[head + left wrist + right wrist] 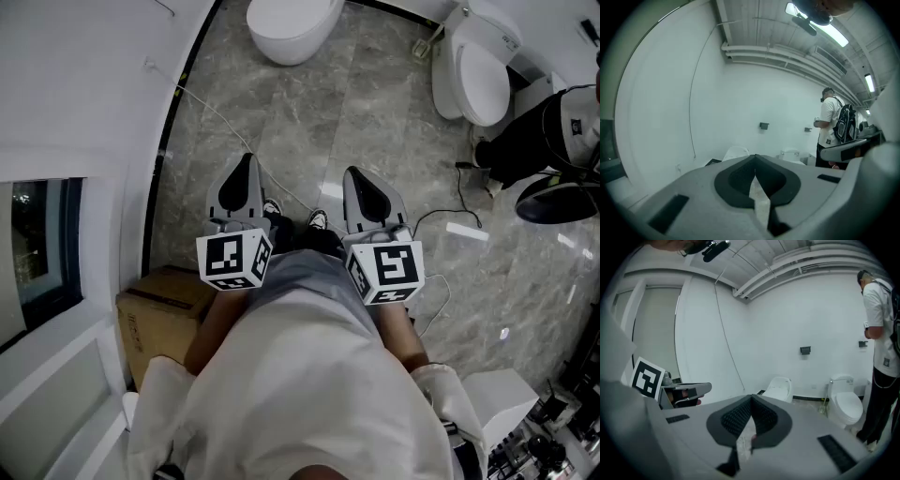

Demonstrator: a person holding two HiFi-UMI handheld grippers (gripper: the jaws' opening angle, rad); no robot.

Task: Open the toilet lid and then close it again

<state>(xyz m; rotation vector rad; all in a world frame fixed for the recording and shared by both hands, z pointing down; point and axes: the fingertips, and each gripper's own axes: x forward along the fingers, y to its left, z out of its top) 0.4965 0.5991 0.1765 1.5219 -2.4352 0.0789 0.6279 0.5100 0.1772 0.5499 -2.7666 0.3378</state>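
As neither is yet within reach, the left gripper (247, 169) and right gripper (358, 180) are carried near the body, jaws pressed tip to tip, empty. The far-centre toilet (291, 28) and far-right toilet (480, 70) stand well ahead, lids seemingly down.

We look down on a grey marble floor (375, 103). On it stand a white toilet (291, 26), a second toilet (478, 70) well apart from it, and a cardboard box (159, 305) close to our feet.
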